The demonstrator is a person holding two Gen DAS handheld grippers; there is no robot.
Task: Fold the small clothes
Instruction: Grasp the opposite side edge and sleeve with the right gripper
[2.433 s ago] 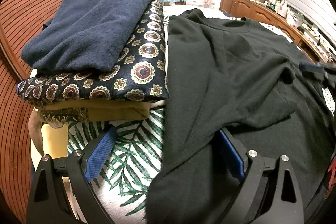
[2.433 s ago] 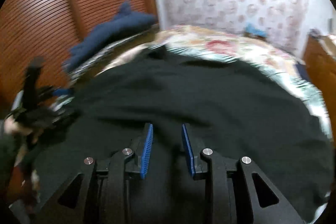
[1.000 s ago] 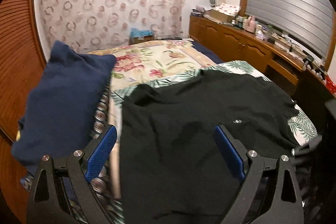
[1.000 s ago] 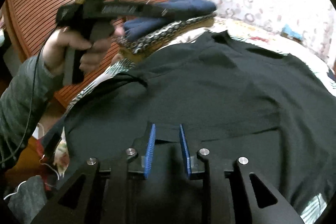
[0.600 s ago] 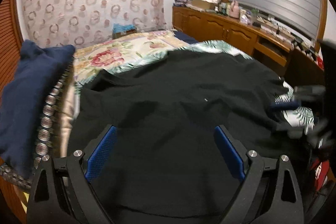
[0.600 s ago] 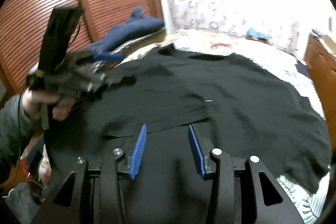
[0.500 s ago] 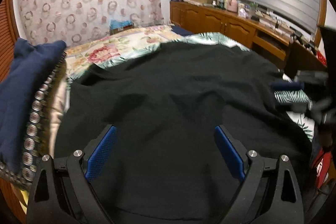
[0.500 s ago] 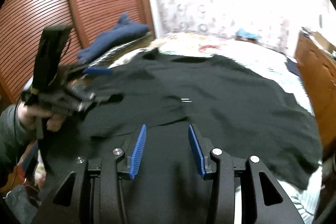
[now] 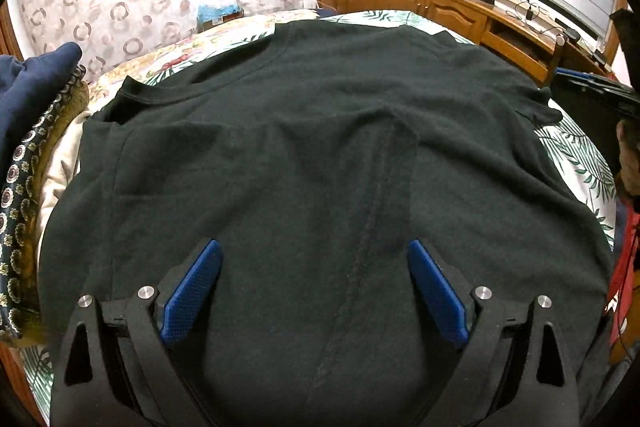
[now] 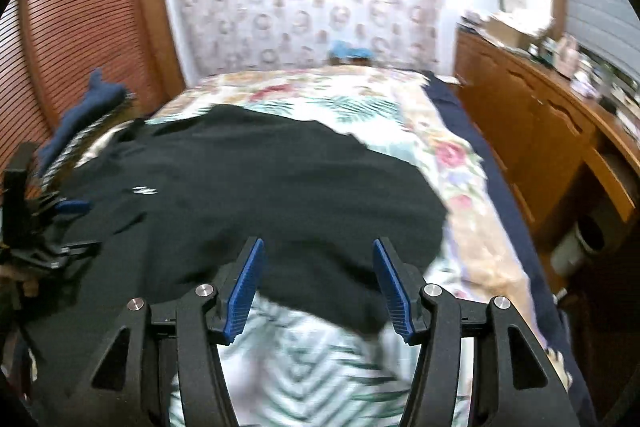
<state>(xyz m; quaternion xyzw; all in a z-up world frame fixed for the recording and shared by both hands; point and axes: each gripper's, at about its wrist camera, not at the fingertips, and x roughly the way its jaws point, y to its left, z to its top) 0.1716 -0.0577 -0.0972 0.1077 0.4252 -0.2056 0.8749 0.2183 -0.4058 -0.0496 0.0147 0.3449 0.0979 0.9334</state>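
Leaf-print bedding (image 10: 304, 367) covers the bed under both my tongs, with wooden louvred doors (image 10: 80, 39) off to the left. Left of my left tongs sits a stack of folded clothes (image 9: 28, 147), navy on top. My left tongs (image 9: 314, 287) hang over the black T-shirt (image 9: 312, 147), blue pads wide apart and gripping nothing; the shirt lies flat straight ahead of them, collar (image 9: 144, 93) ahead and to the left, hem off to the right, so its long axis runs crosswise to these tongs. My right tongs (image 10: 318, 283) have just been opening; their pads stand apart with only the shirt's lower corner lying below, not pinched. I judge the right tongs nearer the hem, so that end folds first.
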